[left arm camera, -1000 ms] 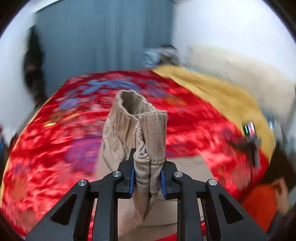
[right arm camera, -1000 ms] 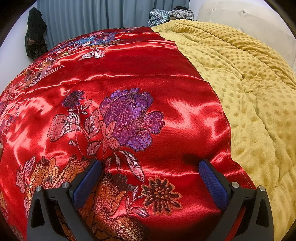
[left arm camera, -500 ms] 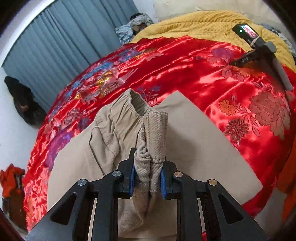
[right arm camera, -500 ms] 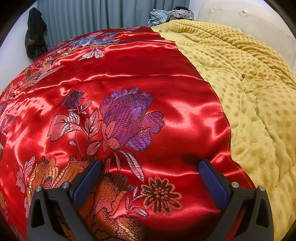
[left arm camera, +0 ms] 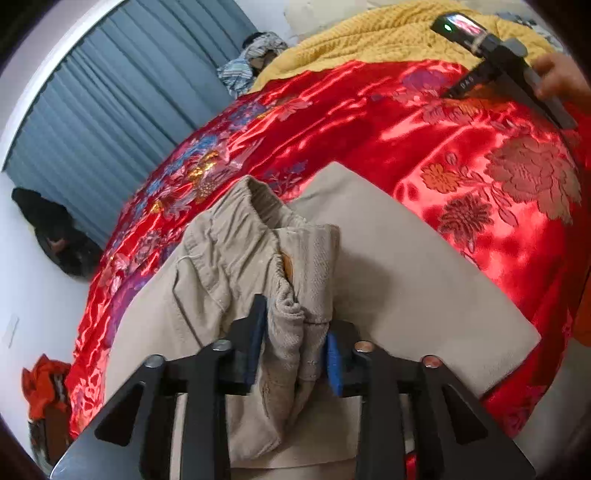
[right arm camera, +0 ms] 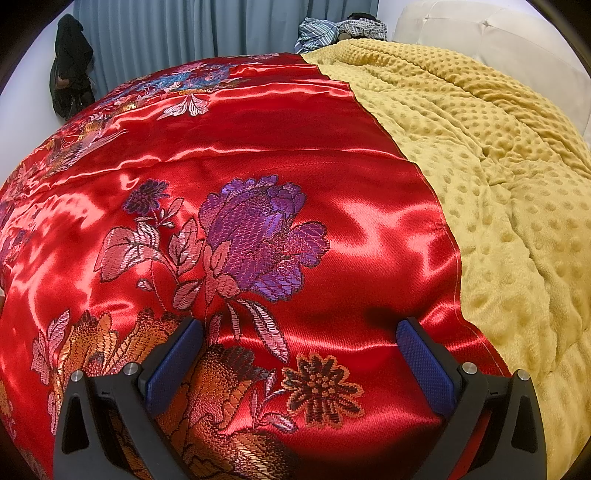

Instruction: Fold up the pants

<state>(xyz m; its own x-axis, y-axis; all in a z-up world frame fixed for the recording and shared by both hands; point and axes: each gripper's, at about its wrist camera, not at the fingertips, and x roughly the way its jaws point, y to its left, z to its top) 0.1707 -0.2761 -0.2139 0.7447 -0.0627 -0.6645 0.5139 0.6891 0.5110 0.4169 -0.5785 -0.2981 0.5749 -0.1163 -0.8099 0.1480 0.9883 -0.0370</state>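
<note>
Beige corduroy pants (left arm camera: pixel 229 266) lie folded on the red satin bedspread (left arm camera: pixel 424 147), with a flat folded panel (left arm camera: pixel 413 273) to their right. A bunched fold of the waistband end (left arm camera: pixel 299 321) sits between the jaws of my left gripper (left arm camera: pixel 295 332). Those jaws are opening and the blue pads (left arm camera: pixel 258 332) stand just off the cloth. My right gripper (right arm camera: pixel 299 332) is open over the bedspread's (right arm camera: pixel 280 147) purple flower, with nothing between its fingers. In the left wrist view the right gripper (left arm camera: pixel 498 62) shows at the top right, held by a hand (left arm camera: pixel 557 77).
A yellow dotted blanket (right arm camera: pixel 480 155) covers the bed's right side, before a white headboard (right arm camera: pixel 498 40). Loose clothes (right arm camera: pixel 332 29) are piled at the far end by blue-grey curtains (right arm camera: pixel 184 33). A black garment (right arm camera: pixel 70 62) hangs at the left wall. An orange item (left arm camera: pixel 44 387) lies beside the bed.
My left gripper came down and rolled, bringing the bunched pants onto the folded panel, and its jaws have spread apart. The right gripper has not moved.
</note>
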